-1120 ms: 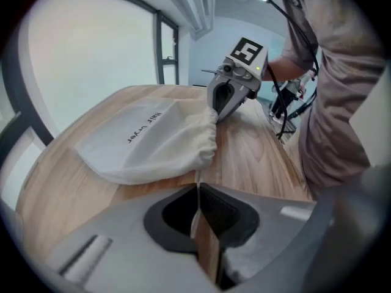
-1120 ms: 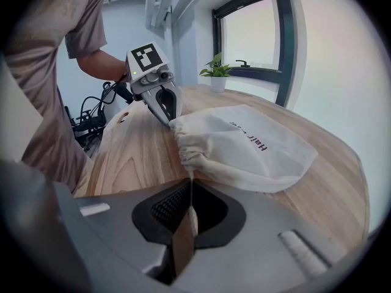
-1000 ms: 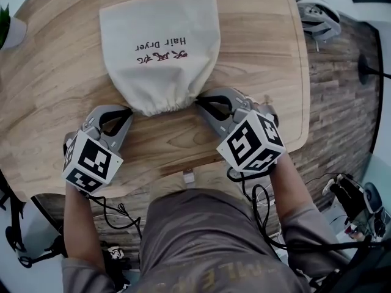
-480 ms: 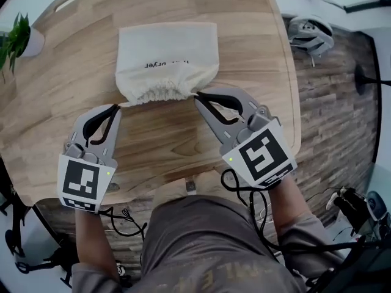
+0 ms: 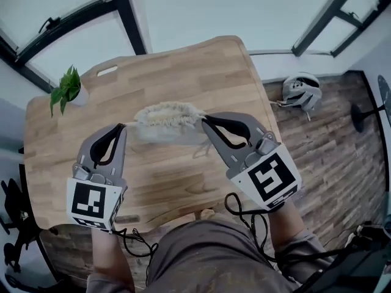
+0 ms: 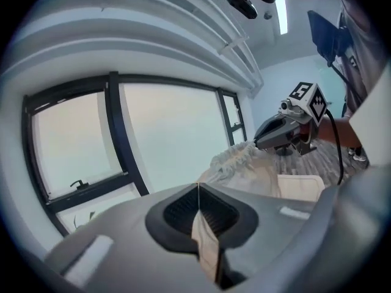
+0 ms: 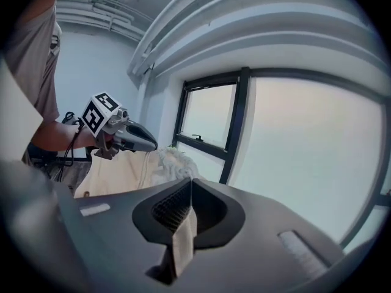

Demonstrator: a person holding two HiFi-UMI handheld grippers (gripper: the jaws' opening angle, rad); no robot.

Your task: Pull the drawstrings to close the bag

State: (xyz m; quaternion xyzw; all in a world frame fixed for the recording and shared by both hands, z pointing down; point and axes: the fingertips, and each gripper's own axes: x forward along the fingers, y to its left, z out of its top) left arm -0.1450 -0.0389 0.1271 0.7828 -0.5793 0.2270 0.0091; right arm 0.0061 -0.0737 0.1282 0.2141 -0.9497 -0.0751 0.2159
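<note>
Left gripper: my left gripper (image 5: 124, 127) has its jaws closed together, clamped on the left drawstring (image 6: 205, 250), a flat beige strip that runs out from between the ribbed pads.
Right gripper: my right gripper (image 5: 205, 120) is closed too, pinching the right drawstring (image 7: 182, 242), the same sort of flat beige strip.
Gripper pose: I see both pointing away from me and a little downward, tips turned in toward each other, marker cubes toward my body.
Bag: the cream cloth bag (image 5: 168, 122) hangs in the air between the 2 gripper tips, over the middle of the table (image 5: 183, 66), well in from every edge.
Bag mouth: it faces up toward my head camera and is gathered into a tight ruffled ridge that runs from 1 gripper tip to the other.
Bag body: it drops below the ruffle. From each gripper view I see it as a flat cream panel under the opposite gripper.
Shadow: a soft shadow lies on the wood just below the bag, toward the near edge.
Table: light wood with rounded corners and a small slot near the far left corner.
Plant: a small green plant (image 5: 66, 89) sits at the far left corner. I cannot tell whether it stands on the table.
Floor: a white rounded object (image 5: 300, 90) lies on the wood-plank floor beyond the table's right edge.
</note>
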